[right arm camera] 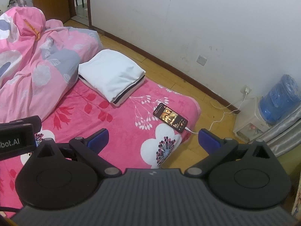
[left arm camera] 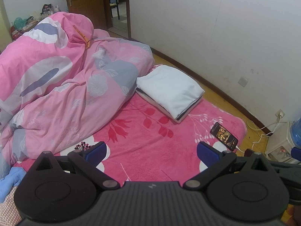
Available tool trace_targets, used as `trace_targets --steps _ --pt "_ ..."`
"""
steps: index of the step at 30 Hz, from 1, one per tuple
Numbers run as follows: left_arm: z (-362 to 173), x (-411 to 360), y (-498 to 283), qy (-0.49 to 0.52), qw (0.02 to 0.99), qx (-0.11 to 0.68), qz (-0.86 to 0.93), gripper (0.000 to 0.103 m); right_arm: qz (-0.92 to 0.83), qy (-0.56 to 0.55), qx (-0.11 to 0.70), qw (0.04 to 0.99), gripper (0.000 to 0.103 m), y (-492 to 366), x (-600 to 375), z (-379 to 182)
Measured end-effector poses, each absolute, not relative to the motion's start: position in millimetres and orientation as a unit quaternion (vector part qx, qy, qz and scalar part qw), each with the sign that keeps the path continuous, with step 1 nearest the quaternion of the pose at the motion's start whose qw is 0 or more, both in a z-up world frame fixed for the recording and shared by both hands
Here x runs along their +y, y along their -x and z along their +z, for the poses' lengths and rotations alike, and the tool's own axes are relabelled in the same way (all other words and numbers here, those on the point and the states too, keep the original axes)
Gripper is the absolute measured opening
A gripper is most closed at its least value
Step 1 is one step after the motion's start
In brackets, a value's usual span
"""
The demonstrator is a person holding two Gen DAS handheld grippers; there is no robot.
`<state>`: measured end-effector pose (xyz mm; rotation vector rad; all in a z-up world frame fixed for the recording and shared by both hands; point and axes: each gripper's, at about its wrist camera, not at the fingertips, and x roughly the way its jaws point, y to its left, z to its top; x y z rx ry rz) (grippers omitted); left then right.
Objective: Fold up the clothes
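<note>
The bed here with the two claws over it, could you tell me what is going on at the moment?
A person holds both claws above the pink floral blanket, and neither grips anything: the left claw and right claw are both open. A stack of folded clothes, white on top, sits by the bunched-up pink duvet. A phone with its screen lit lies near the bed's edge, plugged into a white cable. No unfolded garment lies between the claws.

The only readable lettering is "bot.AI", white on a black label on the side of the left gripper [right arm camera: 17, 141], left of the phone [right arm camera: 170, 117]. The phone's screen and the boxes by the door are too small to read.
</note>
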<state>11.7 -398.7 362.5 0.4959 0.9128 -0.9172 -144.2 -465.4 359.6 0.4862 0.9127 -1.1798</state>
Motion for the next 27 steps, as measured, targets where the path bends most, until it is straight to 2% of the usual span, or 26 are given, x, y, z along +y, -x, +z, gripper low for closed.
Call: trace_targets --steps 27 --pt "364.1 -400.7 -10.0 -0.234 0.768 0.422 -0.421 0.102 -0.533 -0.218 0.414 0.705 0.102 142.8 -468.6 357.8"
